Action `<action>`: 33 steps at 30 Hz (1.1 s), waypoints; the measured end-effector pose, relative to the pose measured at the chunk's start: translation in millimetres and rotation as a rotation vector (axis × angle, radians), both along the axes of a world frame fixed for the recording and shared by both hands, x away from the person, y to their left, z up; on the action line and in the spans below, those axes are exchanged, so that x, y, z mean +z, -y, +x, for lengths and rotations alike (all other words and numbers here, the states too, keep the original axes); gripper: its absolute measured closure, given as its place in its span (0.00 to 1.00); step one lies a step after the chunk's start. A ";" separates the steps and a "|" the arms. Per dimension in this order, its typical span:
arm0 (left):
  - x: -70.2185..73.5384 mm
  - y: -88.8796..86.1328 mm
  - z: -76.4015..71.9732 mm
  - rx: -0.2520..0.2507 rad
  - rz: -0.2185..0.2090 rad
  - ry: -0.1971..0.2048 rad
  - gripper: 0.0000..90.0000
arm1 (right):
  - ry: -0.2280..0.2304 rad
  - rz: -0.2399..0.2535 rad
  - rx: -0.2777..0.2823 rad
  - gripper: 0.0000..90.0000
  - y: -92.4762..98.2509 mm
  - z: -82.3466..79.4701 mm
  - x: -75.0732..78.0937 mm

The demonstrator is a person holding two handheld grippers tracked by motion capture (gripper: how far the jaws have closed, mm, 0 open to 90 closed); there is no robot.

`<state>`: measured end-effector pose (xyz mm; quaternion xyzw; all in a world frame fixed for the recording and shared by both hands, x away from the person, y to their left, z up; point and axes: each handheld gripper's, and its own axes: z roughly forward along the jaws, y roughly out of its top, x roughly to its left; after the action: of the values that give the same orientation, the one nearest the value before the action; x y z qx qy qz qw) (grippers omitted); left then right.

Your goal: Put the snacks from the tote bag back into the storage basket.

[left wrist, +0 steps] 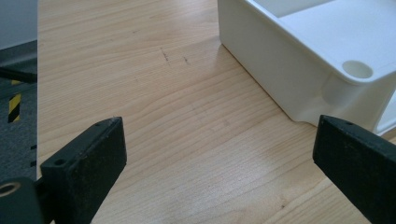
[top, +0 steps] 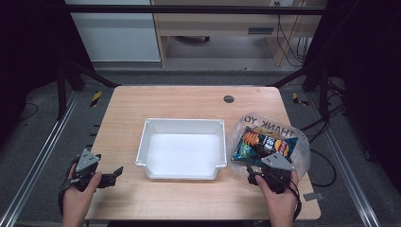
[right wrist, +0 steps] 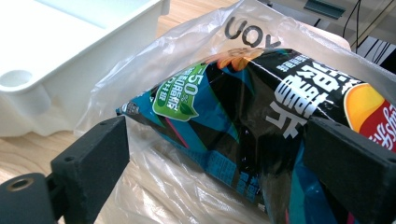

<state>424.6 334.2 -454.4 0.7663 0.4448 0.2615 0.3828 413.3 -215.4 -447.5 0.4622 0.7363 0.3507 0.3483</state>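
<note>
Right tool, at the lower right of the high view, has its jaws spread around the near end of the chip bag inside the plastic bag on the worktop, apparently about to grasp; next it must pinch the chip bag, while the left tool waits spread at lower left beside the white tray.

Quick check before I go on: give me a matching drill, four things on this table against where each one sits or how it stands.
Things:
1. white tray
2. chip bag
3. left claw
4. right claw

Places or states:
A. inside a clear plastic bag
B. middle of the table, nothing in it
C. open, at the chip bag's near end
D. open over bare wood, left of the tray

Pairs: 1-B, 2-A, 3-D, 4-C
</note>
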 end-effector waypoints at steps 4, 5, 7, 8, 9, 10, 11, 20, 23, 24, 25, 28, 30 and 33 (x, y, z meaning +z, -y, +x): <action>-1.1 1.6 -1.4 0.003 -0.003 0.001 0.03 | -0.011 -0.034 0.010 0.13 -2.4 1.2 -1.4; -0.9 1.8 -1.7 -0.002 -0.003 0.000 0.03 | -0.020 -0.039 0.013 0.13 -3.0 1.9 -1.6; -0.6 1.1 -2.0 -0.007 -0.010 0.000 0.03 | -0.032 -0.029 0.029 0.15 -4.3 3.6 -0.2; -0.6 0.7 -2.1 -0.010 -0.018 -0.001 0.03 | -0.037 -0.031 0.037 0.15 -4.7 3.9 2.2; -0.5 0.5 -2.3 -0.014 -0.023 -0.003 0.03 | -0.039 -0.034 0.051 0.15 -5.3 4.6 5.1; -0.2 0.2 -2.6 -0.014 -0.025 -0.002 0.03 | -0.042 -0.040 0.065 0.15 -5.6 5.6 8.5; -0.1 0.4 -3.3 -0.009 -0.039 0.004 0.03 | -0.057 -0.049 0.076 0.15 -6.0 6.9 12.3; 2.4 -1.9 -8.2 -0.011 -0.049 0.017 0.03 | -0.108 -0.080 0.141 0.15 -4.7 17.9 52.4; 3.9 -2.1 -9.4 -0.021 -0.055 0.021 0.02 | -0.174 -0.103 0.187 0.13 1.9 26.3 73.2; 4.4 -1.6 -8.9 -0.025 -0.055 0.024 0.02 | -0.184 -0.127 0.194 0.13 3.8 29.1 77.8; 4.7 -1.0 -8.6 -0.032 -0.048 0.020 0.02 | -0.184 -0.127 0.194 0.13 3.8 29.1 77.8; 3.0 1.1 -7.6 -0.031 -0.026 0.015 0.03 | -0.262 -0.169 0.235 0.13 14.2 43.7 92.7; 2.8 1.7 -8.1 -0.032 -0.013 0.015 0.02 | -0.280 -0.170 0.268 0.13 17.0 50.3 97.3; 2.6 2.6 -7.9 -0.037 -0.003 0.012 0.03 | -0.298 -0.182 0.293 0.13 18.8 55.9 100.9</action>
<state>416.7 331.6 -451.8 0.7722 0.4286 0.2584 0.3915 469.1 -234.2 -346.6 0.3636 0.8674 0.2577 0.2214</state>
